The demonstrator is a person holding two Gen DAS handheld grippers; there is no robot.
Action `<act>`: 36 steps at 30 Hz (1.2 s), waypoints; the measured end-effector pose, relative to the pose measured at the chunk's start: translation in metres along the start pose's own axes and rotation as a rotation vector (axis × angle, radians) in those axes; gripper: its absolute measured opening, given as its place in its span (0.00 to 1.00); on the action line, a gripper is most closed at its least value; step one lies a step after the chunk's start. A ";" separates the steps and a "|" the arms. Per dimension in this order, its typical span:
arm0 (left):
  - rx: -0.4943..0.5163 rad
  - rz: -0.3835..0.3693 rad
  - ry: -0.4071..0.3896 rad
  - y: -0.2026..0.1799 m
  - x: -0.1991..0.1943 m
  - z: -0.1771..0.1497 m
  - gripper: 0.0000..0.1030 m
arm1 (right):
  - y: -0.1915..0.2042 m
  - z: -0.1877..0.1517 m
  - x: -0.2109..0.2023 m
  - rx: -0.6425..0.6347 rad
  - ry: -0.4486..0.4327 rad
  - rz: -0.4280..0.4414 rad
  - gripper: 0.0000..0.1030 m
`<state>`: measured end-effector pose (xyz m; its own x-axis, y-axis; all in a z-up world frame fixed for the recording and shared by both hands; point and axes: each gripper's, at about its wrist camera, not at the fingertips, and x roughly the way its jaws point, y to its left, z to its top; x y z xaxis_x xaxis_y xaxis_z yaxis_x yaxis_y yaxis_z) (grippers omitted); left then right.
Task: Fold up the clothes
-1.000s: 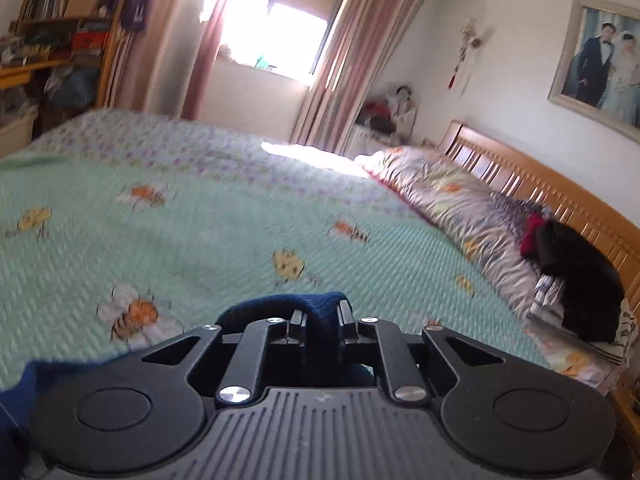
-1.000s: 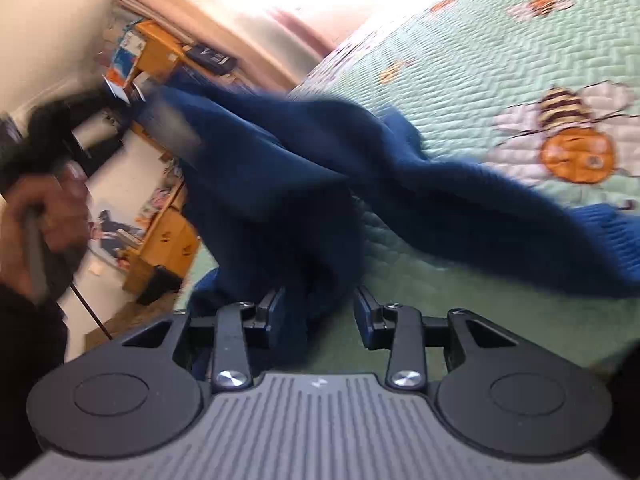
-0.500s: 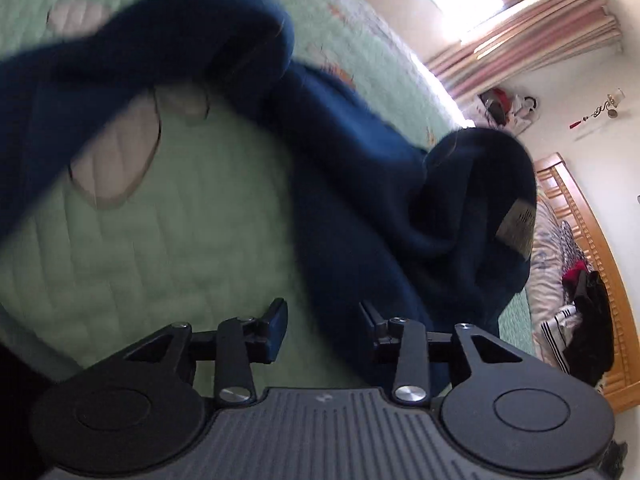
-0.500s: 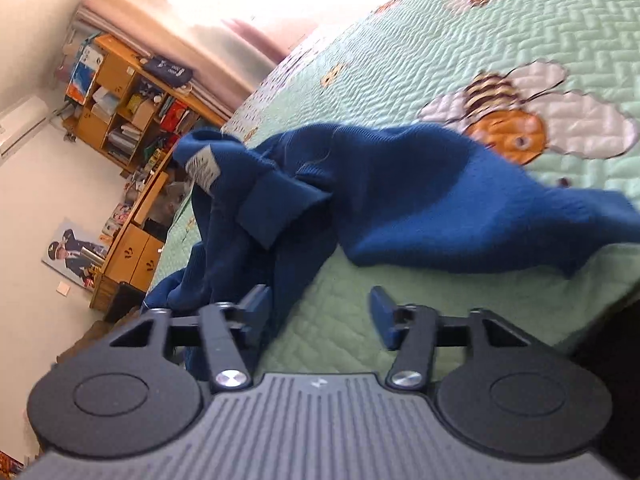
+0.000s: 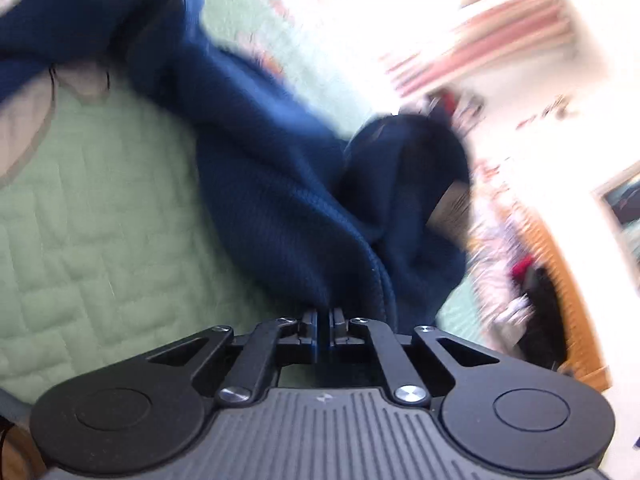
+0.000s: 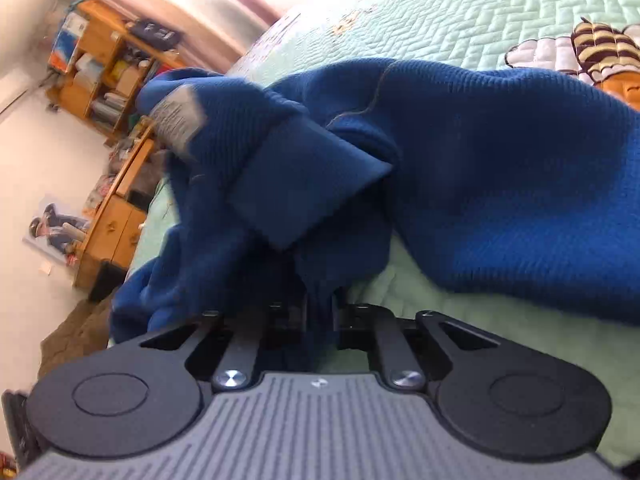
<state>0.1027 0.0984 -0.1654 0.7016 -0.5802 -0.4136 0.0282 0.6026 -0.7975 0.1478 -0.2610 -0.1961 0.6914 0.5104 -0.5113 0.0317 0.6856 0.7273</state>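
A dark blue knit sweater lies crumpled on the green quilted bedspread. My left gripper is shut on an edge of the sweater, which rises away from the jaws. In the right wrist view the same sweater spreads to the right, with a grey care label on a raised fold at the left. My right gripper is shut on a fold of the sweater close to the bed's edge.
The bedspread carries bee patterns. A wooden headboard with piled clothes lies at the right. Wooden shelves and drawers stand beyond the bed's edge, left in the right wrist view.
Both grippers stood open half a second ago and have now shut on the sweater. The left view is blurred by motion.
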 end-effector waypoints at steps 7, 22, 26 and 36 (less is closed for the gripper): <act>0.040 -0.236 -0.216 -0.020 -0.101 0.023 0.05 | 0.036 -0.038 -0.115 -0.112 -0.099 0.343 0.14; -0.145 0.058 -0.196 0.062 -0.146 -0.011 0.18 | 0.005 -0.030 -0.159 -0.237 -0.175 0.068 0.69; -0.077 0.061 -0.090 0.044 -0.111 -0.025 0.37 | 0.003 -0.016 -0.119 -0.278 -0.175 -0.062 0.74; 0.048 0.094 -0.012 0.027 -0.085 -0.040 0.46 | 0.053 -0.082 -0.088 -0.519 0.054 0.108 0.06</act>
<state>0.0157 0.1423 -0.1693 0.7115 -0.5134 -0.4798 -0.0043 0.6796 -0.7336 0.0294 -0.2277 -0.1500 0.6323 0.6088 -0.4791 -0.4085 0.7874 0.4616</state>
